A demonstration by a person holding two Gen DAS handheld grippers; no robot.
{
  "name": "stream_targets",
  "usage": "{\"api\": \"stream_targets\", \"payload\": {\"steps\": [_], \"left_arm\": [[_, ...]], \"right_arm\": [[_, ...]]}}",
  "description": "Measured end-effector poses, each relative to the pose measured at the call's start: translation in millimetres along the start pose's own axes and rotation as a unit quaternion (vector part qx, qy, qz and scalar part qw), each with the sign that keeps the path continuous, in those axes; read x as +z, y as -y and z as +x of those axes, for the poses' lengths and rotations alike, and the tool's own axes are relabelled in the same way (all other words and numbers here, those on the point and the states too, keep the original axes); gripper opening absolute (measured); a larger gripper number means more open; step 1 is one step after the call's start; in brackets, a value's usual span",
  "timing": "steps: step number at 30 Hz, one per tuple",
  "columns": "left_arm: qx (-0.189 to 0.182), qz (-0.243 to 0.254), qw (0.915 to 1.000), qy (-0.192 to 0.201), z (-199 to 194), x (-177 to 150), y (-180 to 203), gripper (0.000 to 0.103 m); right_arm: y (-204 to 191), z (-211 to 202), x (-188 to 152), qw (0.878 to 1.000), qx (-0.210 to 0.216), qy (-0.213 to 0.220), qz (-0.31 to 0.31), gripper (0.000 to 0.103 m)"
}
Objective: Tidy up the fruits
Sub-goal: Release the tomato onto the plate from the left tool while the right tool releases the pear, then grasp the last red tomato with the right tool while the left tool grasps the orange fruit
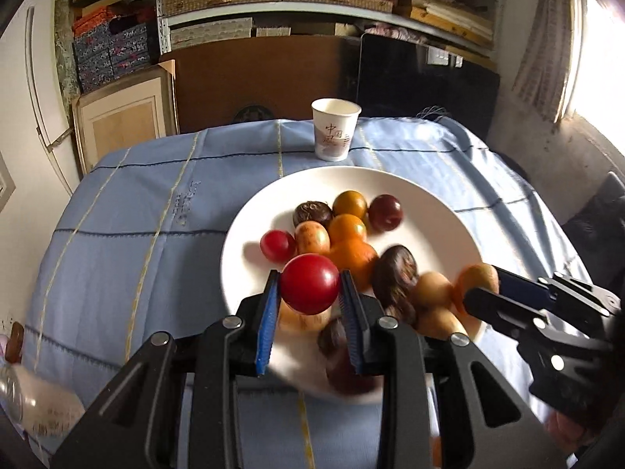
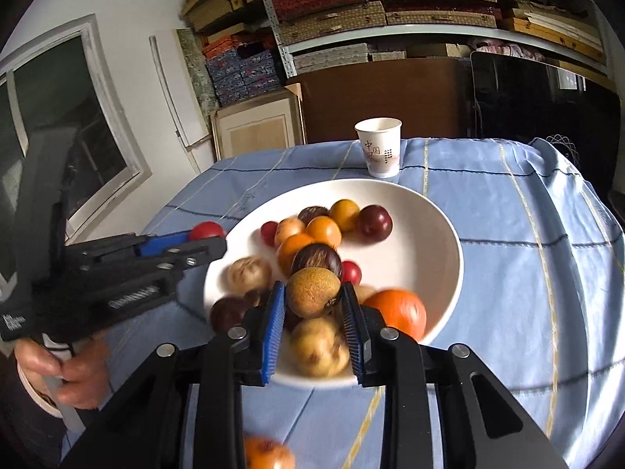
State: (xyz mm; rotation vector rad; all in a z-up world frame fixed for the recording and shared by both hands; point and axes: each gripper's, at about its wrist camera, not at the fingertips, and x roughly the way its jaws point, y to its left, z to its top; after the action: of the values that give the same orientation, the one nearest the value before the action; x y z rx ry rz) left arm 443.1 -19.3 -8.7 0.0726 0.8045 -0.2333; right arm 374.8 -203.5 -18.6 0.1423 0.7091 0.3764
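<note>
above the white plate [image 1: 441,211], left gripper [image 1: 309,287] clamps a red tomato [image 1: 309,289], right gripper [image 2: 312,293] a blurred, perhaps russet fruit [image 2: 312,292].

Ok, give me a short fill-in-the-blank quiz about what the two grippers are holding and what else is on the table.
1. The left gripper is shut on a round ____ fruit.
2. The right gripper grips a speckled brown fruit above the white ____.
3. Beyond the fruit pile stands a paper ____ on the blue tablecloth.

Missing words: red; plate; cup
</note>
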Motion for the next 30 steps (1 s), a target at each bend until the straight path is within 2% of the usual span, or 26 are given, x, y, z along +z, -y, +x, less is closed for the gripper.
{"api": "stream_targets", "payload": {"steps": [2,3,4,5,7,11,13,17,21,23,27,30], "left_arm": [[0.015,-0.001,0.9999,-0.004,11,8,1,0.034],[0.026,-0.005,0.9996,-0.004,13,12,1,0.063],[0.049,-0.017,0.9987,-0.001,9,15,-2,0.078],[0.056,-0.025,0.9981,0.008,3,16,-4,0.097],[0.047,-0.042,0.9973,0.037,-20,13,-10,0.098],[0.031,-0.060,0.9970,0.038,-55,-3,-18,0.098],[0.018,-0.075,0.9964,0.036,-73,-23,-21,0.098],[0.004,-0.112,0.9933,0.030,-92,-76,-25,0.098],[0.030,-0.122,0.9920,0.015,-88,-120,-26,0.098],[0.052,-0.123,0.9910,0.000,-82,-137,-27,0.098],[0.064,-0.123,0.9904,-0.003,-83,-146,-28,0.098],[0.082,-0.113,0.9901,0.011,-88,-146,-29,0.098]], "right_arm": [[-1,5,5,1.000,-0.005,-0.001,-0.003,0.030],[-1,6,7,1.000,-0.005,0.000,-0.003,0.039],[0,1,9,1.000,-0.004,0.005,0.002,0.048],[0,-5,10,1.000,0.001,0.012,0.006,0.048],[1,-24,10,0.999,0.016,0.027,0.007,0.048],[4,-59,-8,0.999,0.031,0.044,0.010,0.056],[6,-70,-25,0.998,0.042,0.039,0.012,0.058],[11,-81,-67,0.997,0.076,-0.003,0.018,0.059],[-3,-88,-109,0.991,0.118,-0.050,-0.032,0.059],[-13,-90,-122,0.989,0.120,-0.072,-0.055,0.059],[-32,-98,-138,0.979,0.159,-0.093,-0.091,0.059],[-47,-95,-149,0.973,0.151,-0.118,-0.130,0.059]]}}
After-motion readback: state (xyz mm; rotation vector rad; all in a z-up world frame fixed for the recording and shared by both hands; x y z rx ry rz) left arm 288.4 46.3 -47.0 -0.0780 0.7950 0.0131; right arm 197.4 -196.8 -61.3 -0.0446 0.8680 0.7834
